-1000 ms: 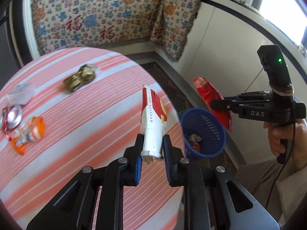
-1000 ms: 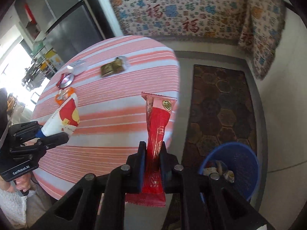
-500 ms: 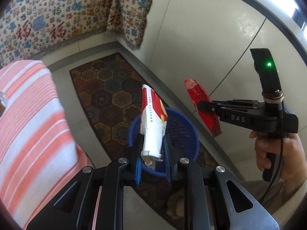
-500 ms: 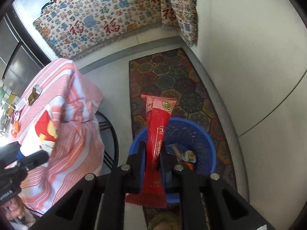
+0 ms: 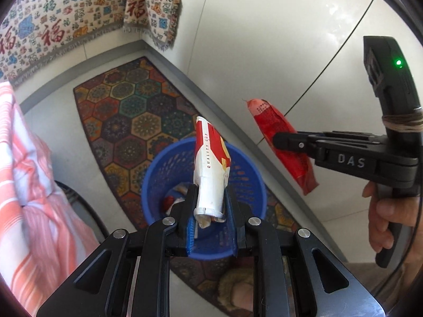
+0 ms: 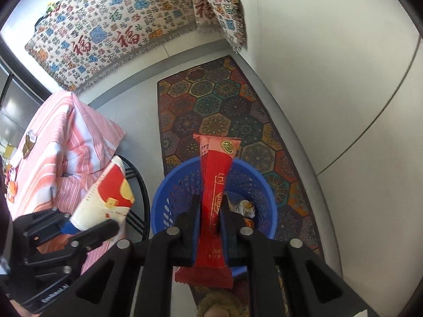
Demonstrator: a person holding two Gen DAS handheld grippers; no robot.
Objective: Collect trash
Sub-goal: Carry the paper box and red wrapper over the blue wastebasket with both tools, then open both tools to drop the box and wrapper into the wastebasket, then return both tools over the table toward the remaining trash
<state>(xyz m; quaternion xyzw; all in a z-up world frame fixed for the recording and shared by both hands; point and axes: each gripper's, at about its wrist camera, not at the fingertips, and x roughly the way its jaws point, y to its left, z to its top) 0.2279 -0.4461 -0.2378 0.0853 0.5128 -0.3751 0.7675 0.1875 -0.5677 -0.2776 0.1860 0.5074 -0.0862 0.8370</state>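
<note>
Right now you are holding both grippers above the blue basket (image 5: 158, 179), pointing steeply down at it. Your left gripper (image 5: 210, 206) is clamping a flattened paper cup (image 5: 210, 158), its far end sticking out ahead of the fingers over the basket's mouth. Your right gripper (image 6: 210, 211) is pinching a red wrapper (image 6: 215, 174), which is reaching forward over the far rim. Scraps are lying in the basket beneath both tools.

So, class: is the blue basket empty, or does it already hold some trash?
It already holds some trash. Through the basket's open top, crumpled wrappers lie at the bottom, visible in both wrist views; how full it is, I cannot tell.
</note>
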